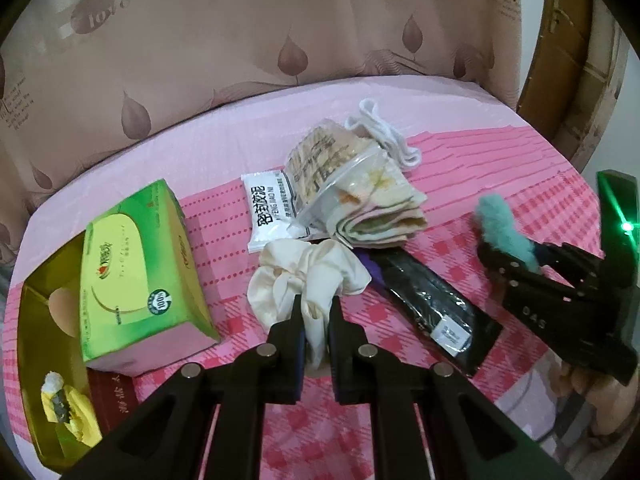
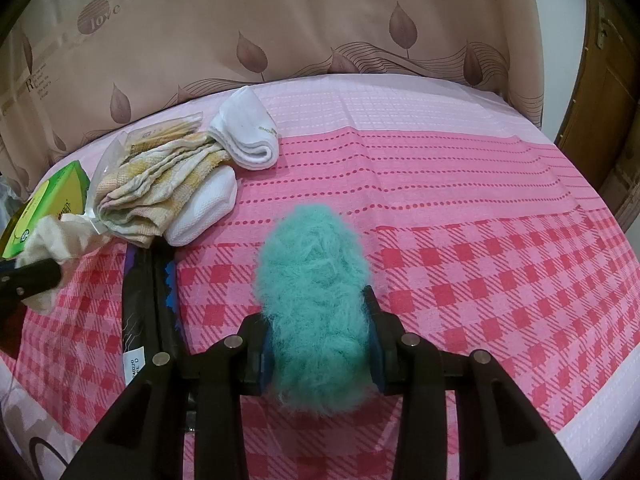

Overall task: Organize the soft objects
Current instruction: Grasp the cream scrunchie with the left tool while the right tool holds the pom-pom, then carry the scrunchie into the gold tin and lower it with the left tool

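The cream scrunchie (image 1: 308,280), centre of the left wrist view, is pinched in the clenched left claw (image 1: 316,312), its lower folds hidden between the fingers. The right claw (image 2: 320,344) grasps a teal fluffy scrunchie (image 2: 316,304) over the pink bedspread (image 2: 480,200), its near end cut off behind the claw.

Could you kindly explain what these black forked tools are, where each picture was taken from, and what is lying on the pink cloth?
No robot here: a person holds a two-fingered claw in each hand, each carrying a forward-looking camera. The left claw is shut on a cream satin scrunchie. The right claw grips a fluffy teal scrunchie. On the pink checked cloth lie a green tissue box, a white sealed packet, a folded yellowish towel in clear wrap, white socks and a black flat package.
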Tool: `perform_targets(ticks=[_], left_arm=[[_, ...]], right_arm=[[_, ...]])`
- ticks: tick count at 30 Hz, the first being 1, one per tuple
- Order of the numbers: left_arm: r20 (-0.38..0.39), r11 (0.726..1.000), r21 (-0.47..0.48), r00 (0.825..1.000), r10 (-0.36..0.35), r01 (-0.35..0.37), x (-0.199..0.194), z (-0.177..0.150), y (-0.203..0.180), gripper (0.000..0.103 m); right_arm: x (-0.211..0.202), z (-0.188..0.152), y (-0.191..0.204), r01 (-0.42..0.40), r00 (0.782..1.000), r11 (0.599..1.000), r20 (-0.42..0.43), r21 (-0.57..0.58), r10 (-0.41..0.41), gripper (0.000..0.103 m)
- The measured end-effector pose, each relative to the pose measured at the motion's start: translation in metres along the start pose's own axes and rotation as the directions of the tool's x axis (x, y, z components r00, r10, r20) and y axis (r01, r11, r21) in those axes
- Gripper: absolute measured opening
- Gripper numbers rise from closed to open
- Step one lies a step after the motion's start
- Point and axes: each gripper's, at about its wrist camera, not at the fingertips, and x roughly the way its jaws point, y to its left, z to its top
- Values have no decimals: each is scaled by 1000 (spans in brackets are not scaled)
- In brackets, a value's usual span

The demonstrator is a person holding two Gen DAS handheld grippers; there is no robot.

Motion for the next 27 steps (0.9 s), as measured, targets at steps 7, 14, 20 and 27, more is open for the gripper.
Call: perform_targets(ticks=[7,14,20,27], left_arm=[[21,1000,-4,1000,-3,3,-19,-3,5,9],[49,1000,-14,999,-4,5,-38,-4,10,9],[71,999,-31,997,-20,22,-54,-5,17,9],[99,999,-42,995,-7,11,-72,-8,23,9]], right_arm=[[0,0,2,2,1000,1000,1,-2,-2,37],[-1,0,2,6,1000,1000,1,-8,-6,37],[-1,-1,3,8,1000,1000,1,-10,-8,37],[-1,-1,4,10,1000,1000,2,-11,-10,37]])
